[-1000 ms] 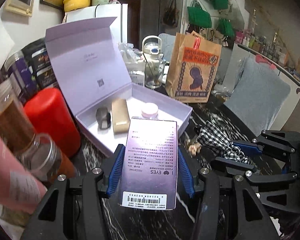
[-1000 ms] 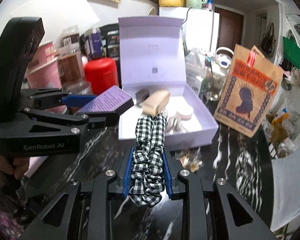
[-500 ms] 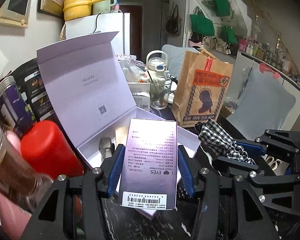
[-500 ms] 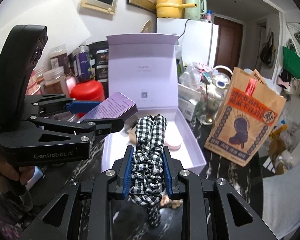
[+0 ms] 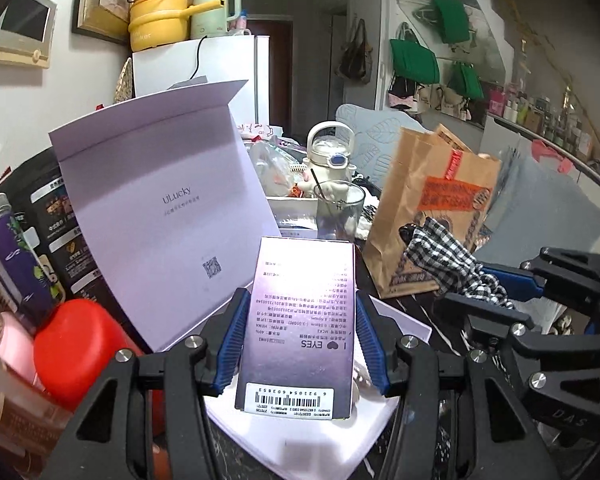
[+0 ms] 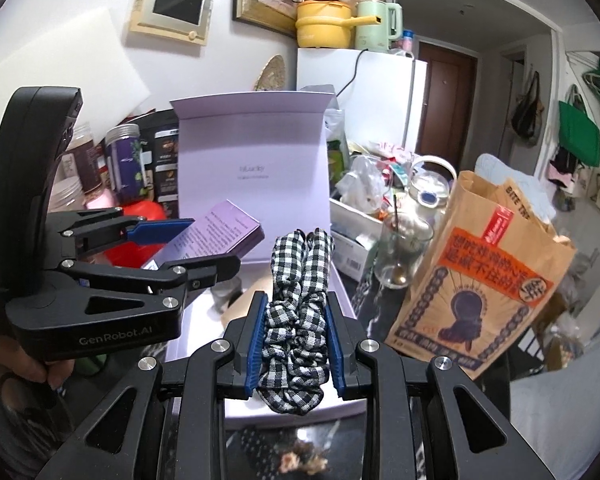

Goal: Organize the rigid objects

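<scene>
My left gripper (image 5: 300, 332) is shut on a small purple carton (image 5: 302, 320) with a barcode label, held above the open lilac gift box (image 5: 172, 216). The carton also shows in the right wrist view (image 6: 216, 232), clamped between the left gripper's blue pads. My right gripper (image 6: 296, 340) is shut on a black-and-white checked scrunchie (image 6: 300, 292), held over the front of the lilac box (image 6: 252, 176). The scrunchie also shows in the left wrist view (image 5: 444, 256), to the right of the carton. Small items lie in the box tray, mostly hidden.
A red canister (image 5: 76, 348) and jars (image 5: 16, 264) stand left of the box. A brown paper bag (image 6: 484, 276), a glass with a spoon (image 6: 400, 248) and a white bottle (image 5: 330, 160) stand to the right on the dark marble table. A fridge (image 6: 380, 92) stands behind.
Both grippers have lifted and tilted up with their loads, so the box tray has sunk low in view and its upright lid fills more of both views.
</scene>
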A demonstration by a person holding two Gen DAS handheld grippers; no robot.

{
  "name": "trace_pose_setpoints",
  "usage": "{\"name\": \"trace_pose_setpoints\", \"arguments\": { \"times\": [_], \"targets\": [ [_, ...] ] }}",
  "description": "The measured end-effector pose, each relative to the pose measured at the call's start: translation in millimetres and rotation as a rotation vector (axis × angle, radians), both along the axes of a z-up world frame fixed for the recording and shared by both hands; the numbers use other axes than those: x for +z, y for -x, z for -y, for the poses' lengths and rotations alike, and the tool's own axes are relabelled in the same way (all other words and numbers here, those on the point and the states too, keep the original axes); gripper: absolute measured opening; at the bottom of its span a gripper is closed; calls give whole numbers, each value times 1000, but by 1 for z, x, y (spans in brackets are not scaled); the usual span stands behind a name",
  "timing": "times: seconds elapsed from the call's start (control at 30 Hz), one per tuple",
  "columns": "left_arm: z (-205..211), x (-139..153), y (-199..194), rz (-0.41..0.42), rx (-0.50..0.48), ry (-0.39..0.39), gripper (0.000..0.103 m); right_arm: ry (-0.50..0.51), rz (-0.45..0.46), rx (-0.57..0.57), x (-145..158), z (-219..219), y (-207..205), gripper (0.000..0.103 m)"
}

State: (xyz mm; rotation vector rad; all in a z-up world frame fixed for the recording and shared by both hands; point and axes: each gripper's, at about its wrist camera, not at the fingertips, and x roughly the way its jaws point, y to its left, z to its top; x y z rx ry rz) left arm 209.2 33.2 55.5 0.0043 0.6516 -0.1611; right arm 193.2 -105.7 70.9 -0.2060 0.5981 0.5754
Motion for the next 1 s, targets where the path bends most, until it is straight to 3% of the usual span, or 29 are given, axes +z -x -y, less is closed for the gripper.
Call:
{"name": "trace_pose_setpoints", "arguments": {
  "times": [0.27, 0.37, 1.0],
  "targets": [
    [-15, -20, -19, -22, 35, 29, 51, -54, -39, -2, -11, -9, -32, 27],
    [-14, -35, -32, -81, 30, 37, 51, -60, -39, -6, -17, -10, -38, 27],
    [1, -73, -59, -137, 71, -82, 51, -17, -141, -10, -64, -19, -73, 27]
  ]
}}
